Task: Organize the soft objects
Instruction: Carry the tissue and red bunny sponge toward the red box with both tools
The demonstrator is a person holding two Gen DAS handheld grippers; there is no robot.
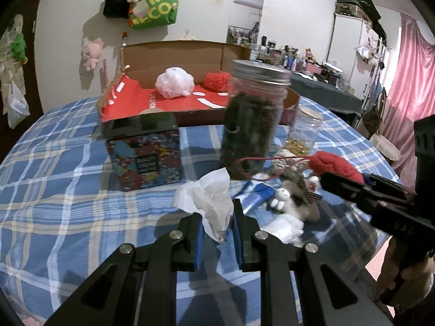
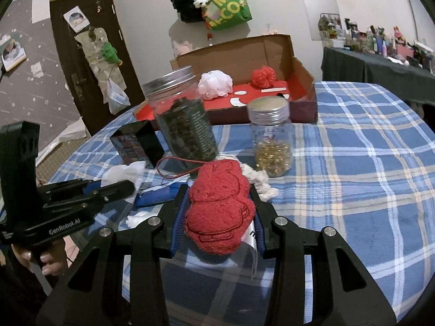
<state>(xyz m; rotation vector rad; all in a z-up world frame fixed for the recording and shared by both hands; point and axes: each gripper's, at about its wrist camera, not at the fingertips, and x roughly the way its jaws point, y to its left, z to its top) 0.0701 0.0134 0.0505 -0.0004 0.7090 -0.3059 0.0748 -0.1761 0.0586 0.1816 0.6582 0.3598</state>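
Fuzzy red knit toy [image 2: 220, 206]; matt checked cloth [image 2: 353, 163]; clear glossy jar [image 2: 187, 125] at twelve o'clock, ridged metal lid [image 2: 170, 80]; crumpled white paper [image 1: 209, 203]

Both views are evenly lit by indoor light from overhead, somewhat dim and cool, with grainy colour. The fisheye lens bends the checked surface [image 2: 353, 163] into a dome and leaves black corners at 1, 5, 7 and 11 o'clock. In the left wrist view the tall dark jar [image 1: 251, 119] is smeared by motion blur. The hanging green bag [image 1: 156, 6] casts a soft shadow on the wall toward 7 o'clock.
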